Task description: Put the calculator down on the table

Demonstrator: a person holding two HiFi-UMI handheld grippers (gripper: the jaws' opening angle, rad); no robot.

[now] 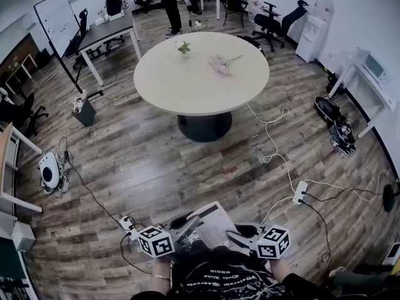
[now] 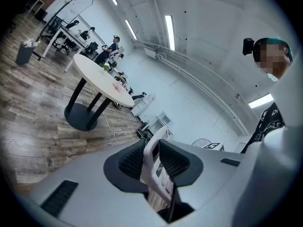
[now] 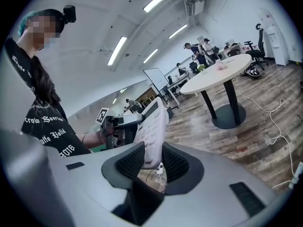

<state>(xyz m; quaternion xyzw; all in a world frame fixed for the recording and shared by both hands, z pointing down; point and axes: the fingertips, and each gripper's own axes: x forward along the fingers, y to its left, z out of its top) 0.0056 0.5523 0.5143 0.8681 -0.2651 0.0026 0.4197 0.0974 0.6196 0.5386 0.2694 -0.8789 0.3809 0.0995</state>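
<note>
Calculator (image 1: 209,225), a white one, is up in the air close to the person's chest, clamped at both ends. It is well apart from the round table (image 1: 187,89), which stands farther off across the wooden floor (image 1: 125,161).

The head view shows the left gripper (image 1: 186,225) and the right gripper (image 1: 240,233) reaching inward from either side, each with its marker cube toward the person. The jaws themselves are hard to read there.

The left gripper view settles that side. The left gripper (image 2: 154,163) has its dark ribbed pads (image 2: 131,161) pressed on the calculator (image 2: 152,145), which shows edge-on with a strip of keys visible. Behind it the right gripper's marker cube peeks out, and the table (image 2: 97,77) appears side-on with its dark pedestal.

The right gripper view shows more of the calculator (image 3: 152,126), its key face and display running away from the camera. The right gripper (image 3: 150,163) is closed on the near end, with the pads (image 3: 130,162) against both faces. At the far end the left gripper (image 3: 113,126) grips it. The table (image 3: 218,74) stands beyond.

Only the head view shows the tabletop. A small green plant (image 1: 183,47) stands near the far edge, and a pink bundle (image 1: 222,64) lies just right of the middle. A white cable (image 1: 275,149) trails over the floor to a power strip (image 1: 300,191).
</note>
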